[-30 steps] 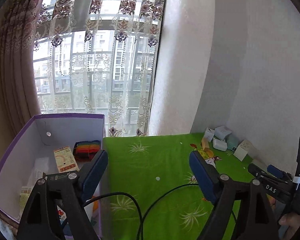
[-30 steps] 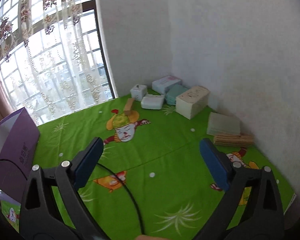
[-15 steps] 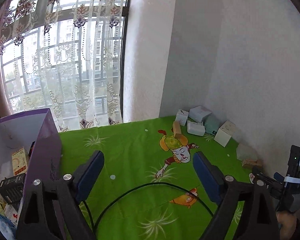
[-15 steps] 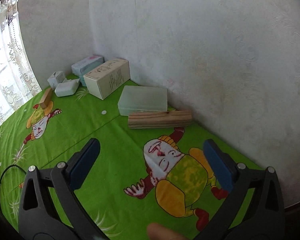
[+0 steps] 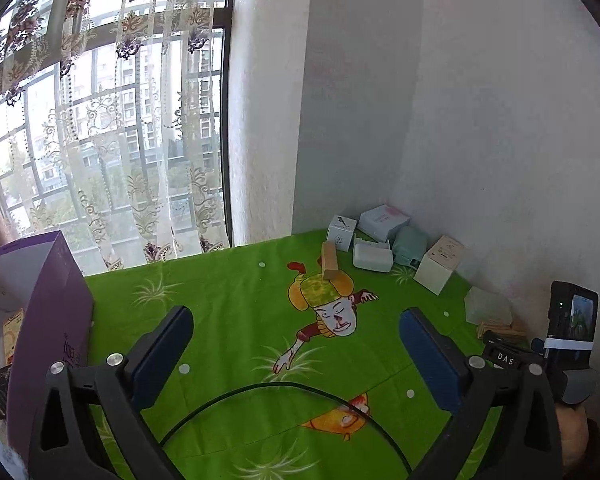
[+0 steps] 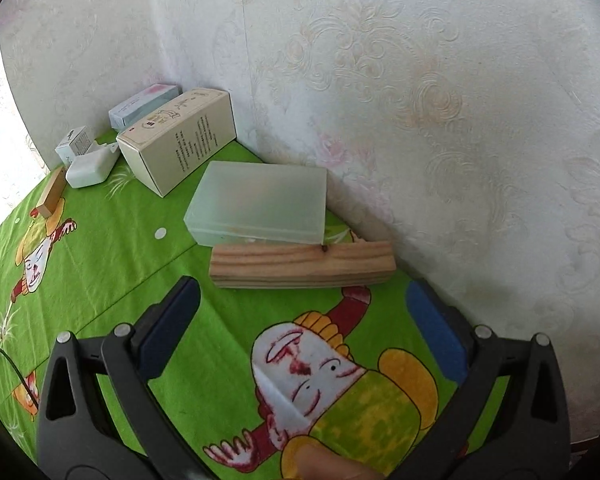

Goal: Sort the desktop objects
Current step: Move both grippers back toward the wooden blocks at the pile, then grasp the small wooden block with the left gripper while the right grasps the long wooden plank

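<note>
Overhead, patterned wallpaper backs a green cartoon tablecloth.

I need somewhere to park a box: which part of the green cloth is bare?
The middle of the green cloth is bare, between the purple box and the wall-side items. It is crowded along the wall: cartons, frosted case, wooden block.

Grained wood block — frosted matt plastic case.

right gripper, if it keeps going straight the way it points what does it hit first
Most likely the wooden block, lying crosswise just ahead of the open right gripper with nothing between them. The frosted plastic box sits right behind it, then the wall. Depth is uncertain through the fisheye.
</note>
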